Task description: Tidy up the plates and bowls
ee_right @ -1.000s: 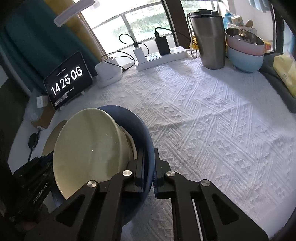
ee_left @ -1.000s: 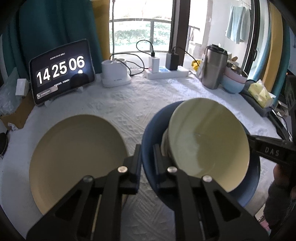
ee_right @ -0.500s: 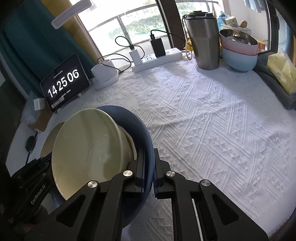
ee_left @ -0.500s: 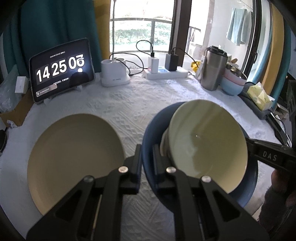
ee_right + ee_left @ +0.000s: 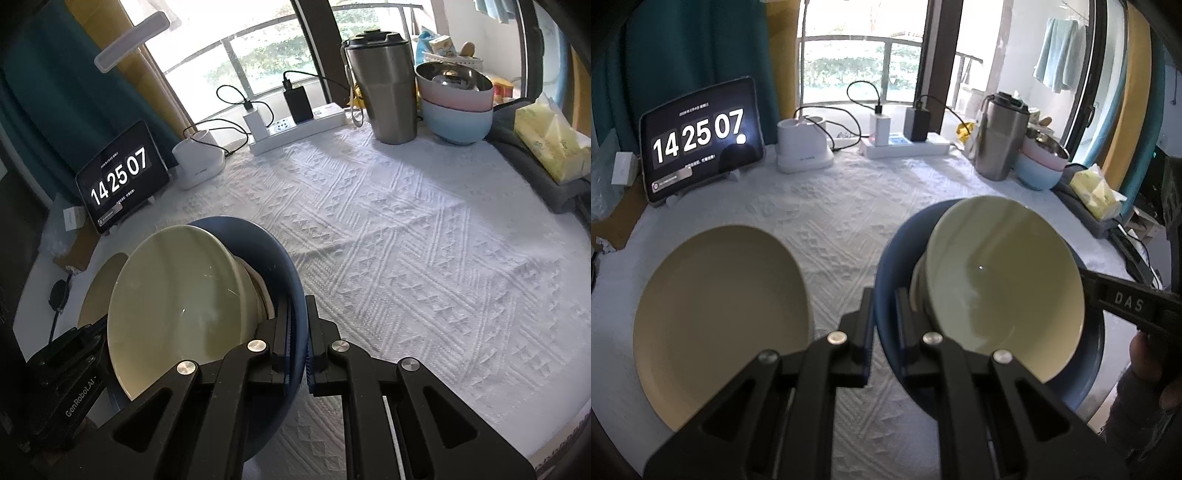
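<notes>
Between both tongs [image 5: 884, 312] [image 5: 295, 332], clamped on its rim, a dark-blue plate [image 5: 284, 273] carries a cream bowl [image 5: 1004, 280].

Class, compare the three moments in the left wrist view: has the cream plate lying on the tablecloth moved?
Cannot tell. The cream plate sits slightly lower in the picture, but so do the clock tablet and everything else, so the camera shifted; against the tablet, its place looks unchanged.

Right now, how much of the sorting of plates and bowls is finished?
Done: the cream bowl sits in the blue plate. In hand: both the left gripper and right gripper clamp that plate's rim. Left: the cream plate lies alone on the tablecloth, not yet stacked.
</notes>
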Available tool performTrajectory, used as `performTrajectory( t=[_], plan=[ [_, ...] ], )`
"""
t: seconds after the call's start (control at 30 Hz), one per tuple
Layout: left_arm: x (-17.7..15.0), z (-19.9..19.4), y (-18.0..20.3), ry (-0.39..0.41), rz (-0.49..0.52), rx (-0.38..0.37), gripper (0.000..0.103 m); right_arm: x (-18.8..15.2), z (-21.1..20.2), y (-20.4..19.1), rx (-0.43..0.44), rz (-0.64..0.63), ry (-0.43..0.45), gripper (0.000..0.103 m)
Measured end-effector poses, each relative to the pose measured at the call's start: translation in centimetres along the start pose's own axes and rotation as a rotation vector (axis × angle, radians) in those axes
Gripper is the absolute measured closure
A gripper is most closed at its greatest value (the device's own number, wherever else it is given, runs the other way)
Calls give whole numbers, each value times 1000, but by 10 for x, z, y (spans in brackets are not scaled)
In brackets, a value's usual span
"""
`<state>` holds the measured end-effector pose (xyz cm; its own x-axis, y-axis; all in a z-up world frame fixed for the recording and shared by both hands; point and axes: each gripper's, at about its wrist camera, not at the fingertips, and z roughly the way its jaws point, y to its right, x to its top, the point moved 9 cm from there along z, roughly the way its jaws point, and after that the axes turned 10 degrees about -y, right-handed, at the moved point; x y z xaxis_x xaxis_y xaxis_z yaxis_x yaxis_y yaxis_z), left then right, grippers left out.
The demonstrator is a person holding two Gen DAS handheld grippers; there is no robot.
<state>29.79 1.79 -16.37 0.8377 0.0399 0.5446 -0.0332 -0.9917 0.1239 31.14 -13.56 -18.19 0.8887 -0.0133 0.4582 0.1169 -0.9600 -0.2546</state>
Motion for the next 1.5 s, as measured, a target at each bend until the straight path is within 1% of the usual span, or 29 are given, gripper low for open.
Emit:
performTrajectory(
  t=[0.37,0.67,1.0,1.5],
  plan=[
    [9,-20,6,41,10,-7,95,7,-22,-2,2,0,39,94],
    [19,-34,-2,68,20,-8,95,16,-38,-14,7,0,79,94],
    [25,-48,-23,97,-5,-12,95,26,-45,-38,4,-28,99,94],
    [26,-67,-67,126,-49,13,96,34,-38,-87,31,-76,101,94]
  ],
)
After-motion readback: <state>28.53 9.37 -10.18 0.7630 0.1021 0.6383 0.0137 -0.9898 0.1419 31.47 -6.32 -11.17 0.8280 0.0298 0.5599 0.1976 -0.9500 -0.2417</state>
